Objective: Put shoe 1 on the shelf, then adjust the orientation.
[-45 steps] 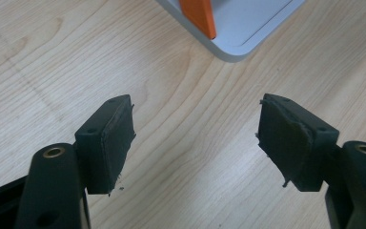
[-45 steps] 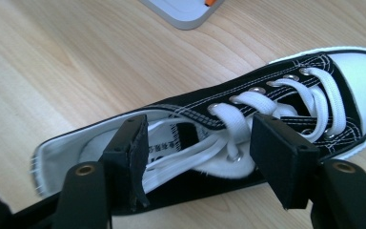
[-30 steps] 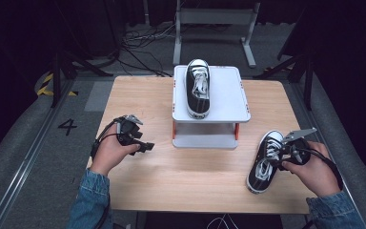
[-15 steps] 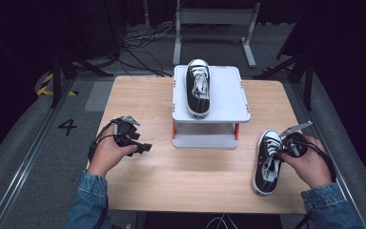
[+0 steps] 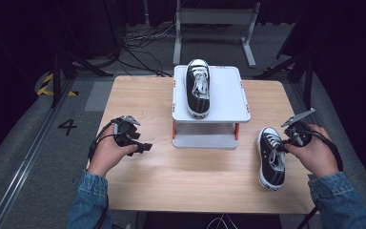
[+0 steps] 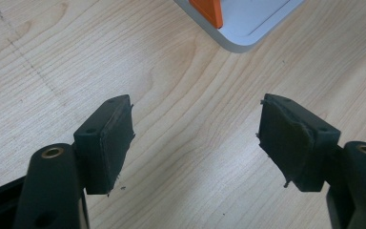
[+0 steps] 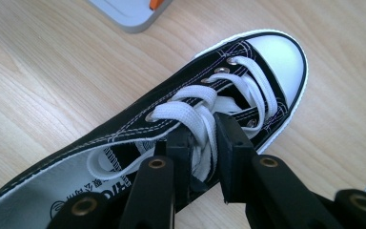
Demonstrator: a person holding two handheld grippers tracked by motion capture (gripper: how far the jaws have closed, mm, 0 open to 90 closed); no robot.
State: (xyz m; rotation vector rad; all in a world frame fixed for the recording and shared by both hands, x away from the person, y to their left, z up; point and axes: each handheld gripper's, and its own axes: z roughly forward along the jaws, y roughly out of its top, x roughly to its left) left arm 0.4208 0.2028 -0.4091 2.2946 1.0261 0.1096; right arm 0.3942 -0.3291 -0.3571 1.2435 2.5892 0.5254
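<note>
**Right gripper pinches a shoe's laces; left gripper idle and wide open**

High view: A wooden table (image 5: 171,186) carries a grey stand (image 5: 228,102) at 12 o'clock, with orange posts between its two shelves. One black shoe (image 5: 198,88) with white laces lies on the top shelf, toe pointing away. A second shoe (image 5: 270,160) lies on the table at 4 o'clock, just beside the stand's near right corner, toe away. The right gripper (image 5: 286,142) is at that shoe's laces, held by the right hand (image 5: 314,155). The left gripper (image 5: 143,147) sits at 8 o'clock, well apart from the stand, in the left hand (image 5: 107,155). A "4" (image 5: 67,126) is marked on the floor at 9 o'clock.

Left gripper view: The left gripper (image 6: 195,143) has its jaws spread wide with bare table between them, holding nothing. The stand's corner (image 6: 248,28) shows at 1 o'clock.

Right gripper view: The right gripper (image 7: 208,152) has its jaws nearly closed, clamping the white laces (image 7: 195,112) of the second shoe (image 7: 124,129). Printing on the insole (image 7: 76,202) is too cut off to read.
</note>
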